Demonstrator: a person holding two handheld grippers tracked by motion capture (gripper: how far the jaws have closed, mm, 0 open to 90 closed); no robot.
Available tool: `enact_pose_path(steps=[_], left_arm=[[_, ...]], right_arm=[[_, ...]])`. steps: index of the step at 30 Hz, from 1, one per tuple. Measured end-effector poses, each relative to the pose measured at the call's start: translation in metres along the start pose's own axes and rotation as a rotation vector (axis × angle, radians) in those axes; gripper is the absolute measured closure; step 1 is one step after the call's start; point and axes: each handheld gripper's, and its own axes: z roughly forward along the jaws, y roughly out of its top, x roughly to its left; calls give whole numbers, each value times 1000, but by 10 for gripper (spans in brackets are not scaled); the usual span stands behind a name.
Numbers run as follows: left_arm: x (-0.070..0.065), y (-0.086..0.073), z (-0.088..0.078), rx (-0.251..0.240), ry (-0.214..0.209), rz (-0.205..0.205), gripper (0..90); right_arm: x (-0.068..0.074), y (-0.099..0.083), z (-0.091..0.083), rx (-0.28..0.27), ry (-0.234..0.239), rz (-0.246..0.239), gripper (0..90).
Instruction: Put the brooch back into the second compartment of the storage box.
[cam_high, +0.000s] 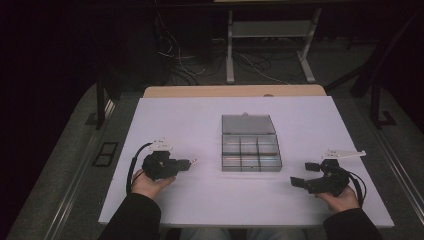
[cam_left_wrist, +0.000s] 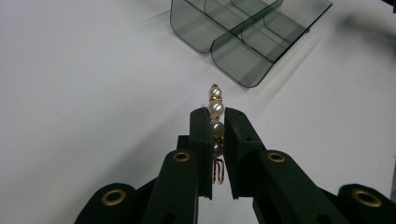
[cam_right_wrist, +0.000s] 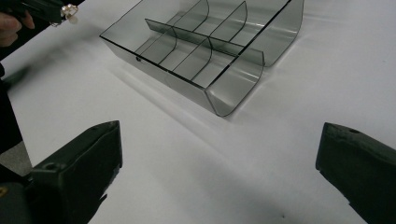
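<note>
My left gripper (cam_left_wrist: 215, 116) is shut on a short string of white pearls with gold spacers and a gold hook (cam_left_wrist: 215, 108). The pearl end sticks out past the fingertips, and the piece hangs a little above the white table. In the high view the left gripper (cam_high: 187, 162) sits left of a clear grey compartment box (cam_high: 251, 168) and points toward it. The box (cam_left_wrist: 238, 63) lies ahead of the pearls, its lid open. My right gripper (cam_high: 304, 175) is right of the box, jaws wide apart with nothing between them. Its view shows the box (cam_right_wrist: 233, 93) and, farther off, the pearl piece (cam_right_wrist: 69, 10).
The white table top (cam_high: 200, 125) carries the box, whose open lid (cam_high: 248, 125) lies flat on its far side. The compartments look empty. A wooden edge (cam_high: 235, 91) runs behind the table. Cables and a metal frame (cam_high: 230, 50) stand on the floor beyond.
</note>
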Motion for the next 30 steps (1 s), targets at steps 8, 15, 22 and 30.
enact_pose_path(steps=[8,15,22,30], left_arm=[[1,9,0,-17,-4,3,810],[-3,27,2,-33,-19,29,810],[-9,43,6,-23,-33,67,810],[-12,57,12,-22,-40,91,809]], right_arm=[[-1,0,-1,-4,-4,1,4],[0,0,-1,-2,-4,1,4],[-1,0,-1,-2,-1,-3,4],[0,0,0,0,-2,-5,4]])
